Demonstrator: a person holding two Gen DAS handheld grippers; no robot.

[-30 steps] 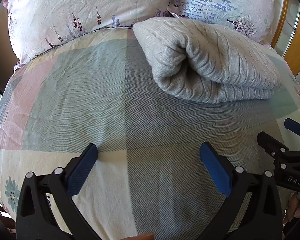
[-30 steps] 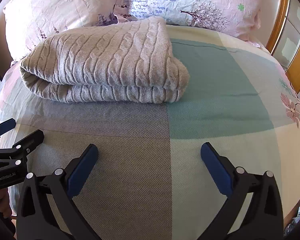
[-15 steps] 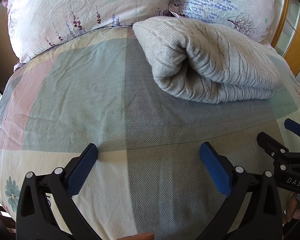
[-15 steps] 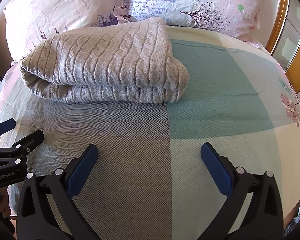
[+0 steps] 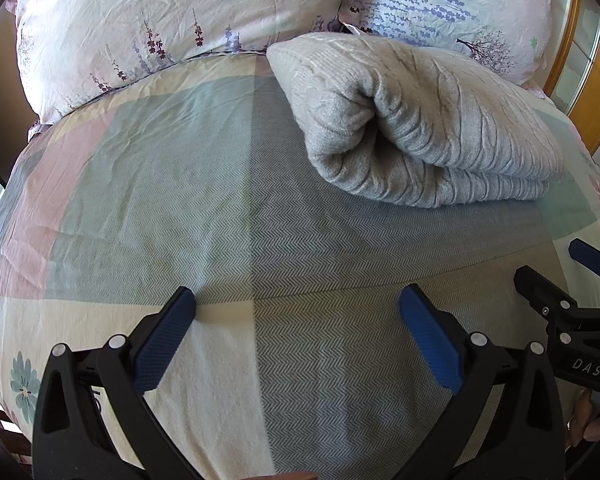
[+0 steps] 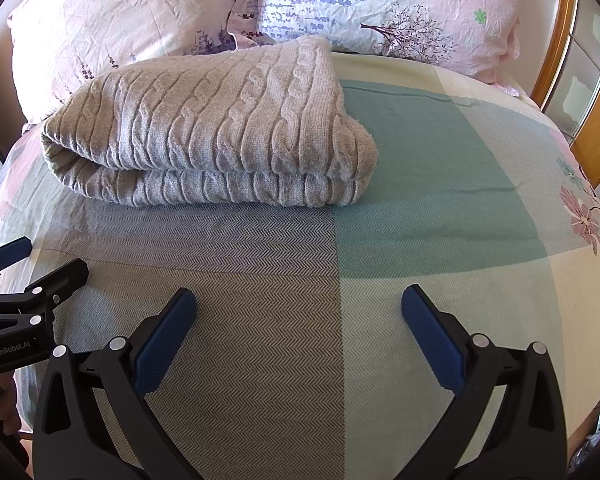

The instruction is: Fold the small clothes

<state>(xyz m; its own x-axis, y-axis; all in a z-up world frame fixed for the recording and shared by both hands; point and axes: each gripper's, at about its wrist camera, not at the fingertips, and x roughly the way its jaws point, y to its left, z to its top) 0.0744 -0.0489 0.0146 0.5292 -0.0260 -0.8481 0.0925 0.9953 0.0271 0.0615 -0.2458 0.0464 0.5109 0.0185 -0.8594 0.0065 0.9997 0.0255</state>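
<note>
Garment: grey cable-knit sweater point(image 6: 212, 128), folded into a thick rectangular bundle of stacked layers, raised rope-like cables running across the top face.
Garment edges: rounded fold at the left end point(image 5: 364, 132) with a dark hollow between the layers; ribbed lower layer showing along the near side; right end closed and blunt.
Garment place: flat on the pastel patchwork bedspread with herringbone weave point(image 6: 420, 200), toward the head of the bed, far edge touching or just short of the two floral pink pillows point(image 6: 400, 12); cannot tell which.
Left gripper point(image 5: 296, 308): black frame, blue-padded fingers point(image 5: 160, 344) spread wide apart, holding nothing, above bare bedspread point(image 5: 180, 200) well short of the sweater.
Right gripper point(image 6: 300, 308): same build, blue pads point(image 6: 432, 340) likewise wide apart, empty, near side of the sweater's right half.
Grippers together: side by side, each visible at the edge of the other's view.
Far right: wooden frame point(image 6: 556, 52) beside the bed.
</note>
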